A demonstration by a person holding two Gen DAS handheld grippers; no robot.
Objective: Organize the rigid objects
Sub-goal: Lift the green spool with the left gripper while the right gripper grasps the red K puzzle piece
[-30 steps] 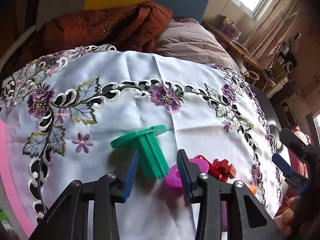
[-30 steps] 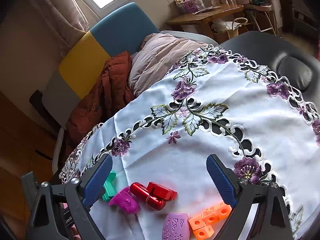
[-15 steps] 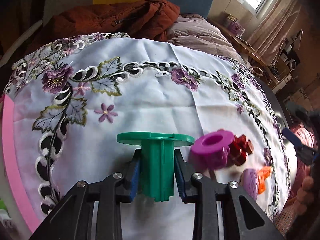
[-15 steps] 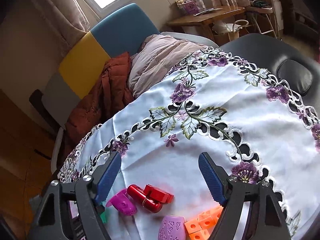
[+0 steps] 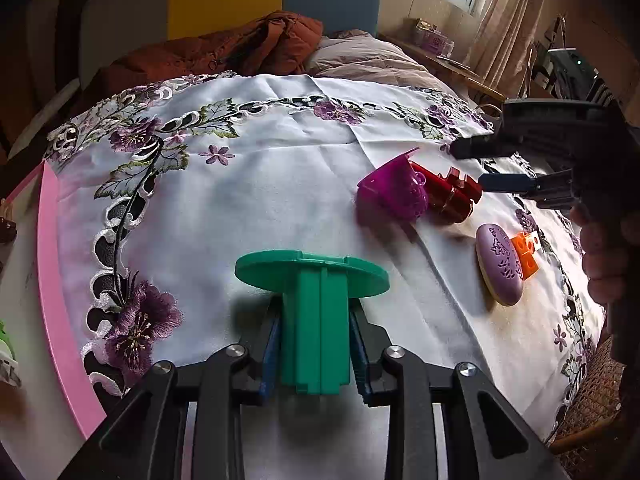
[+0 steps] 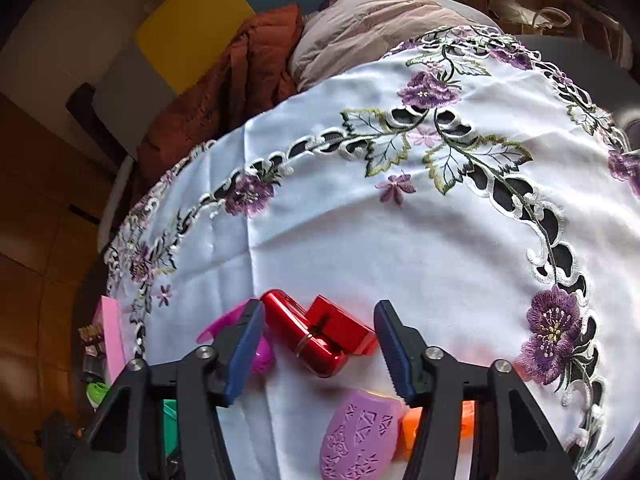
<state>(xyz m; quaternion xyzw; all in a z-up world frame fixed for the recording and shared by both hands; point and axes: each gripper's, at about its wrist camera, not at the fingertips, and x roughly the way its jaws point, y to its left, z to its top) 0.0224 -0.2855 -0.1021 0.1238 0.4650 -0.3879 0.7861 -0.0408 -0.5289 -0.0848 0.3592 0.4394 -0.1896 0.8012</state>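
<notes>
Left gripper [image 5: 316,354]: clamps green spool [image 5: 314,312] | Right gripper [image 6: 320,350]: closing around red piece [image 6: 320,332], contact seemingly not made | Near tablecloth's [image 6: 400,248] front edge.

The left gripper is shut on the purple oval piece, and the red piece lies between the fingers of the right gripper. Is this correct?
Not quite. In the left wrist view, the left gripper is shut on the green piece, not the purple oval piece. The red piece does lie between the closing right gripper.

The purple oval piece [image 6: 360,436] is cut off by the right wrist view's lower edge; the orange block [image 6: 412,428] sits half hidden behind 1 gripper finger [image 6: 394,352].
</notes>
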